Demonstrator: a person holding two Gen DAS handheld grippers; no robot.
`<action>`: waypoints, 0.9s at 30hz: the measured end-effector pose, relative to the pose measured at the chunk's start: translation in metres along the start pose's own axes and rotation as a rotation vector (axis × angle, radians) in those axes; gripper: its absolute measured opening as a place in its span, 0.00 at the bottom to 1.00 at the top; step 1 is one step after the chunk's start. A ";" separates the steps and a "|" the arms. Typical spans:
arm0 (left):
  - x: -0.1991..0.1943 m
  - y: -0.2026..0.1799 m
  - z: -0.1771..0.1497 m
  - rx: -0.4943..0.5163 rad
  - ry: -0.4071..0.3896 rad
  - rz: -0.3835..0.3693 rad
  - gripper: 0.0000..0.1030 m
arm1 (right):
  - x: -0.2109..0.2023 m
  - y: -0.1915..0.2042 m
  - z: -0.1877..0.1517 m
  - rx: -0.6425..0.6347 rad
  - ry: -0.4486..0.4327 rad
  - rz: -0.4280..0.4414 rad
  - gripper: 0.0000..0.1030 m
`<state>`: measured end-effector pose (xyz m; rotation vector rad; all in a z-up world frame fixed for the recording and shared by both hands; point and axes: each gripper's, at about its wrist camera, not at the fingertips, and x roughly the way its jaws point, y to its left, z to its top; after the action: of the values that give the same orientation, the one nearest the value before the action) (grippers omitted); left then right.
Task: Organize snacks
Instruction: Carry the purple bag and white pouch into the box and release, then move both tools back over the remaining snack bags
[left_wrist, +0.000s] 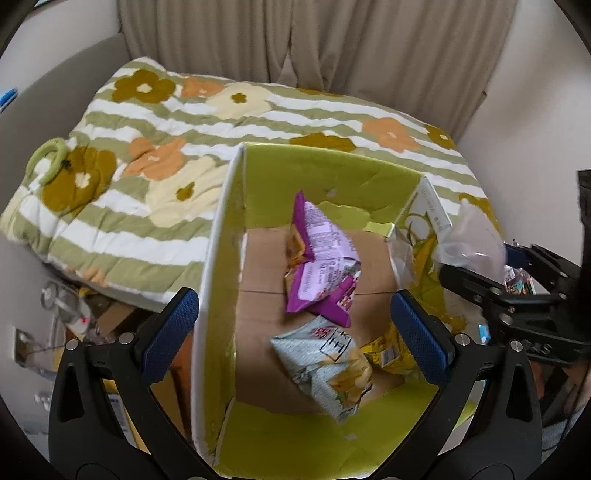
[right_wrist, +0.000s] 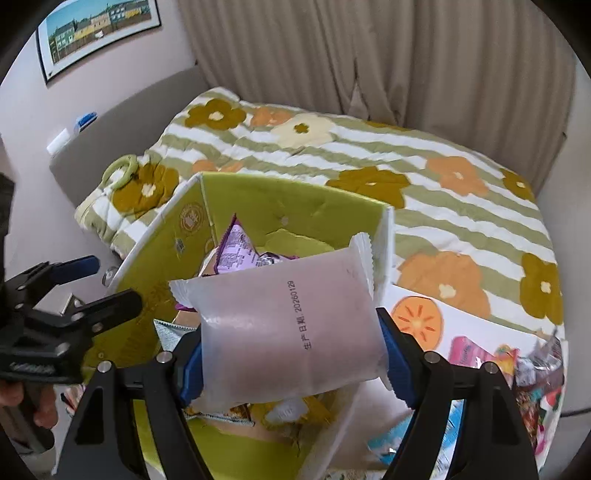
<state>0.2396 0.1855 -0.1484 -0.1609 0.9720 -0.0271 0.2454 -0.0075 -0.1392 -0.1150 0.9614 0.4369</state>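
here the right claw (right_wrist: 291, 354) is gripping a frosted pink snack packet (right_wrist: 284, 325) between its blue pads (right_wrist: 397, 363), which are pressing on the packet's two sides; a printed date line is running across the wrapper. the packet is hanging just above the open green cardboard box (left_wrist: 332, 177), over its near right corner. the left claw (left_wrist: 295, 339) is standing wide open with nothing between its blue pads (left_wrist: 168, 339), poised over the same box; one finger is sitting outside the box's left wall and the other inside it. in the box, on its brown cardboard floor, a purple snack bag (left_wrist: 317, 273) is lying toward the far side, a pale grey-blue chip bag (left_wrist: 328, 365) is lying nearer, and a yellow wrapper (left_wrist: 384, 354) is showing just beside the chip bag on the right. the box is sitting next to a bed covered by a striped quilt with flowers (right_wrist: 424, 184), and a green ring (right_wrist: 120, 171) is resting on the quilt's left corner. to the right of the box, a heap of loose snack packets (right_wrist: 517, 369) is lying on a white surface printed with an orange slice (right_wrist: 417, 319). beige curtains (right_wrist: 369, 55) are hanging behind the bed, and a framed picture (right_wrist: 99, 31) is on the wall at the upper left.
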 end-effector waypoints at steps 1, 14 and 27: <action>0.001 0.001 0.000 0.001 0.004 0.006 1.00 | 0.005 0.001 0.001 -0.002 0.005 0.008 0.75; 0.004 0.011 -0.016 -0.019 0.039 0.049 1.00 | 0.014 -0.002 -0.013 -0.002 0.010 0.074 0.93; -0.028 -0.003 -0.018 0.017 -0.028 0.033 1.00 | -0.023 0.004 -0.024 0.045 -0.046 0.038 0.93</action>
<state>0.2089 0.1832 -0.1348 -0.1291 0.9463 -0.0034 0.2136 -0.0180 -0.1339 -0.0459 0.9290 0.4507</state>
